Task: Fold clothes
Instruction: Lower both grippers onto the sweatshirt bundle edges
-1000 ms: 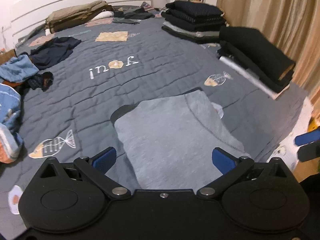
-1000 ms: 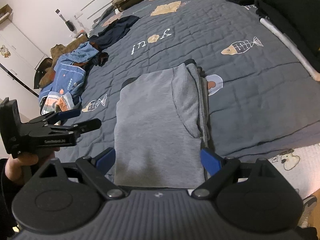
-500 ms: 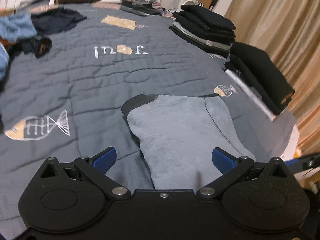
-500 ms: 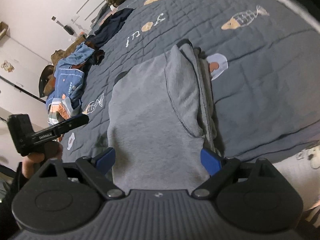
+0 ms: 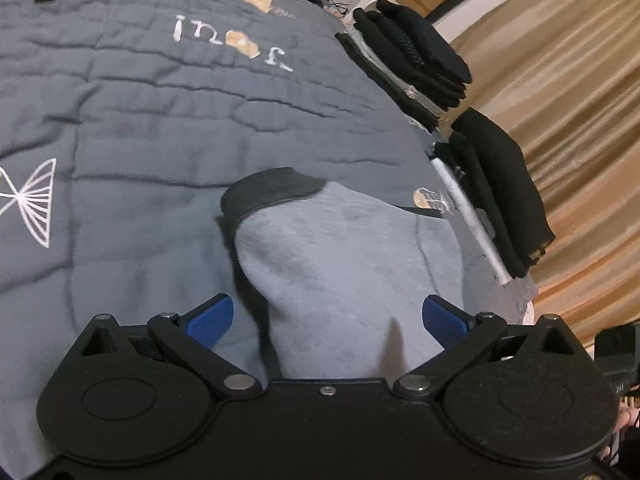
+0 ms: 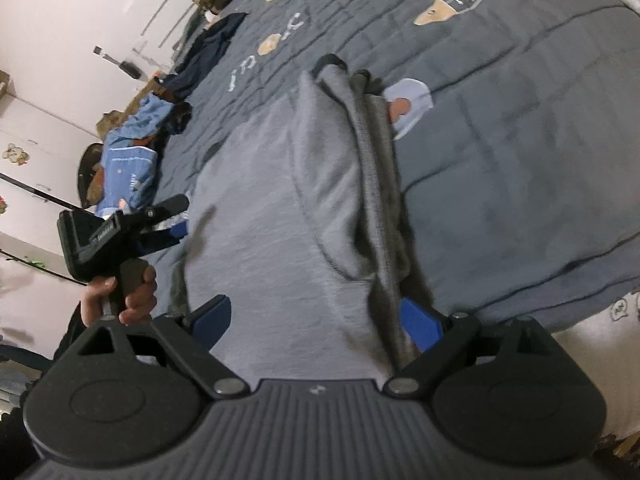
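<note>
A grey garment (image 5: 344,264), folded lengthwise, lies on the grey quilt (image 5: 140,120) with its dark band (image 5: 268,192) at the far end. My left gripper (image 5: 326,318) is open just above the garment's near end, with the cloth running between its blue pads (image 5: 208,316). My right gripper (image 6: 316,318) is also open and straddles the same near end. The garment (image 6: 280,220) shows layered folds along its right edge (image 6: 380,160). In the right wrist view, a hand (image 6: 132,296) holds the left gripper (image 6: 124,228) at the garment's left side.
Two stacks of folded black clothes (image 5: 416,48) (image 5: 504,184) sit along the bed's right side by a tan curtain (image 5: 580,100). A heap of blue clothes (image 6: 132,168) and a dark garment (image 6: 212,44) lie at the far left. The bed edge (image 6: 600,312) drops off at the near right.
Both grippers have come down and in toward the garment's near end, and both views have tilted. The garment fills more of each view. Both grippers remain open.
</note>
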Demonstrator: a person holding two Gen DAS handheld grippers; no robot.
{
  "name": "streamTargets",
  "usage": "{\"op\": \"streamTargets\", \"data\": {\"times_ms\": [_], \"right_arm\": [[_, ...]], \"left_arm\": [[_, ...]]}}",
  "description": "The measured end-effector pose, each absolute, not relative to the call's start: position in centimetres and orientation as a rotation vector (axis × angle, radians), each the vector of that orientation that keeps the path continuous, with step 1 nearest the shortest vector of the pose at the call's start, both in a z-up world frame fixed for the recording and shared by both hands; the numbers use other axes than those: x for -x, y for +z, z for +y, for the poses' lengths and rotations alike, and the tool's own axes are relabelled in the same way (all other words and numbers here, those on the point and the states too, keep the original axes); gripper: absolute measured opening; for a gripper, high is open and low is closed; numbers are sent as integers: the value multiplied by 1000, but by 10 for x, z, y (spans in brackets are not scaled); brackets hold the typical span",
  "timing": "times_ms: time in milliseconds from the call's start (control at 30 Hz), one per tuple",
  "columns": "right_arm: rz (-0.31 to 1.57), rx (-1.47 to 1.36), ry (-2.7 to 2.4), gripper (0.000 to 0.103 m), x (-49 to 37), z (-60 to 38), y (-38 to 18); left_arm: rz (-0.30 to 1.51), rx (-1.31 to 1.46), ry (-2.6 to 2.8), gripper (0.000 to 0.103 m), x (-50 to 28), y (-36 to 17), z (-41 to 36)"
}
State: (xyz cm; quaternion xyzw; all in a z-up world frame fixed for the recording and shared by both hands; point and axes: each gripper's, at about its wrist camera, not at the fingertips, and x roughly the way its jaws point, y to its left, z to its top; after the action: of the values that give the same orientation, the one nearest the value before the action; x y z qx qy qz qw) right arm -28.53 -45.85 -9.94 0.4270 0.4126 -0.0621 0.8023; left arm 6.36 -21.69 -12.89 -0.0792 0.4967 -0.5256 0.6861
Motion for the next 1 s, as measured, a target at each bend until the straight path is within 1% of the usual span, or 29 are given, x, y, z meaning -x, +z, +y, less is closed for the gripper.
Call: {"op": "streamTargets", "data": {"times_ms": [200, 700, 1000], "right_arm": [[889, -949, -146, 92, 289, -466, -114], [917, -932, -154, 92, 292, -476, -124], [964, -983, -27, 100, 299, -482, -138]], "left_arm": [[1151, 226, -1212, 102, -73, -148, -226], [1202, 208, -1309, 102, -75, -155, -263], [1171, 166, -1317, 102, -69, -155, -265]]}}
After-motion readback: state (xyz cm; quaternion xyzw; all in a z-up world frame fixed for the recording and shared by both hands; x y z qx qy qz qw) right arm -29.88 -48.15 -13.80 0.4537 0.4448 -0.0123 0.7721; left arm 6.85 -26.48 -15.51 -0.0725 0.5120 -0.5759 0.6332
